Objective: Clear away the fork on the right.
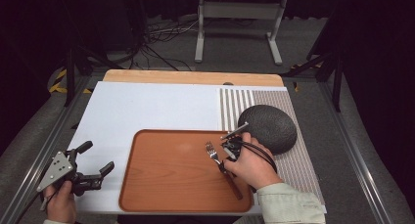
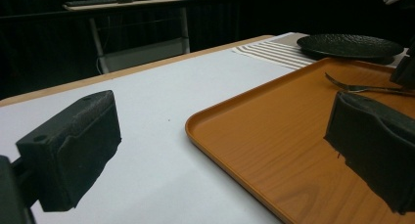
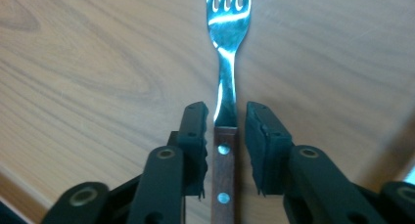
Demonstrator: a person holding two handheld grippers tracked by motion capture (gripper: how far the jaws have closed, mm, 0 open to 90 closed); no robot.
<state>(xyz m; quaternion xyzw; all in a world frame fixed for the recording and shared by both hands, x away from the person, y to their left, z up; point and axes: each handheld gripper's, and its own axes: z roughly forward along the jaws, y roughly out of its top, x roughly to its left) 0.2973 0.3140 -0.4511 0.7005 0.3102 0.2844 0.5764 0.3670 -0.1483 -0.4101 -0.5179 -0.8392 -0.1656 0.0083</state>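
Black jaws of the right tongs [image 3: 226,150] stand on either side of the fork [image 3: 226,87], at the point where its steel neck meets the riveted wooden handle. A narrow gap remains on each side, so the jaws are set narrow and are not gripping the fork. The fork lies flat on the orange-brown tray [image 1: 166,175], toward its right part, tines pointing away from the person. In the high view the right hand [image 1: 250,164] holds these tongs [image 1: 230,149] directly over the fork [image 1: 222,166].

Left tongs [image 1: 95,158] are held by the left hand [image 1: 61,202] over the white surface [image 1: 147,109], just beside the tray's left edge, with jaws spread wide and holding nothing. A dark textured plate [image 1: 268,127] rests on the striped mat [image 1: 298,160] to the right of the tray, beyond the right hand.
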